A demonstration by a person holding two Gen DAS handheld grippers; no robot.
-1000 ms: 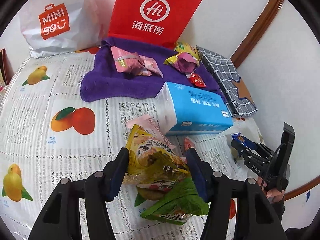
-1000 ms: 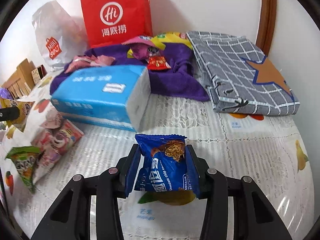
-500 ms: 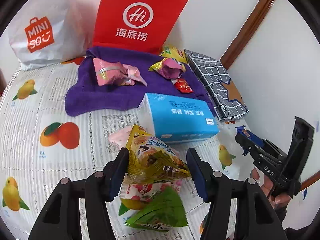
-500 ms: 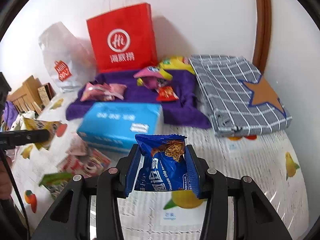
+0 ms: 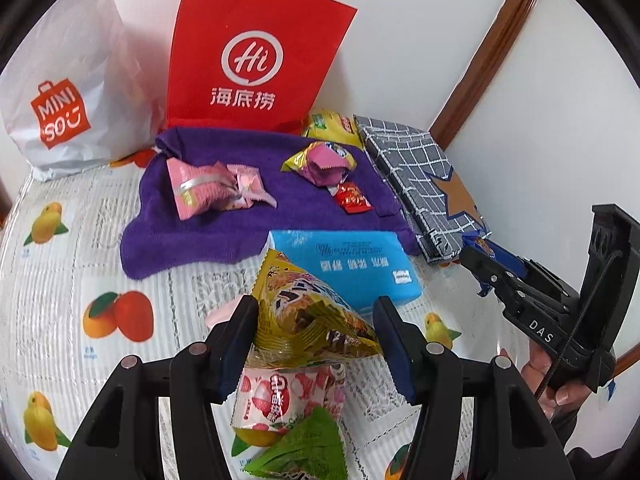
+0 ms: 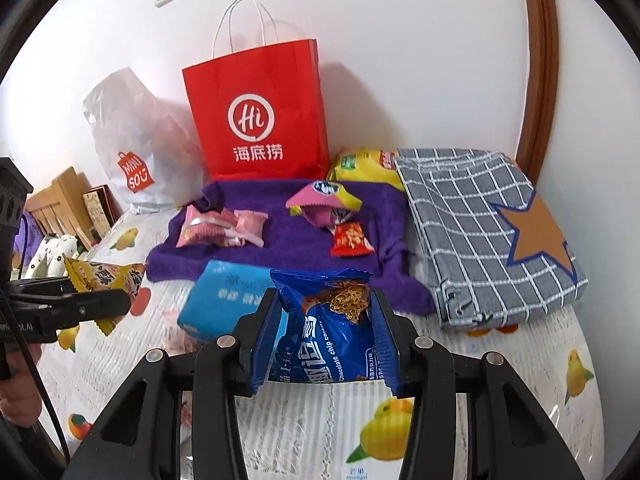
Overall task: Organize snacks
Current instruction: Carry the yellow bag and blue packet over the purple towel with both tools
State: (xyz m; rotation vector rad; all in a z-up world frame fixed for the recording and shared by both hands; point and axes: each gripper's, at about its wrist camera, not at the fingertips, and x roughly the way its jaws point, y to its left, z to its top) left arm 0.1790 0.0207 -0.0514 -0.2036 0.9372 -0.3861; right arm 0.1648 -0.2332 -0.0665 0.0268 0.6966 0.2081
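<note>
My left gripper [image 5: 314, 344] is shut on a yellow snack packet [image 5: 308, 316], lifted above the fruit-print tablecloth [image 5: 60, 280]. Below it lie a pink lychee packet [image 5: 280, 404] and a green packet [image 5: 304, 452]. My right gripper [image 6: 326, 340] is shut on a blue chocolate chip cookie bag [image 6: 328, 332], also held in the air. The left gripper with its yellow packet [image 6: 108, 278] shows at the left of the right wrist view; the right gripper [image 5: 480, 264] shows at the right of the left wrist view. On the purple towel [image 5: 240, 220] lie pink packets [image 5: 208, 188], a pink-yellow packet [image 5: 324, 160] and a small red packet [image 5: 352, 200].
A blue tissue pack [image 5: 352, 264] lies in front of the towel. A red paper bag [image 5: 252, 56] and a white plastic bag [image 5: 68, 92] stand against the wall. A folded grey checked cloth [image 6: 488, 232] lies at the right, a yellow bag [image 6: 364, 164] behind it.
Both grippers have risen with their packets still held; the table and its objects now look farther below, and more of the wall and the red bag's handles shows.
</note>
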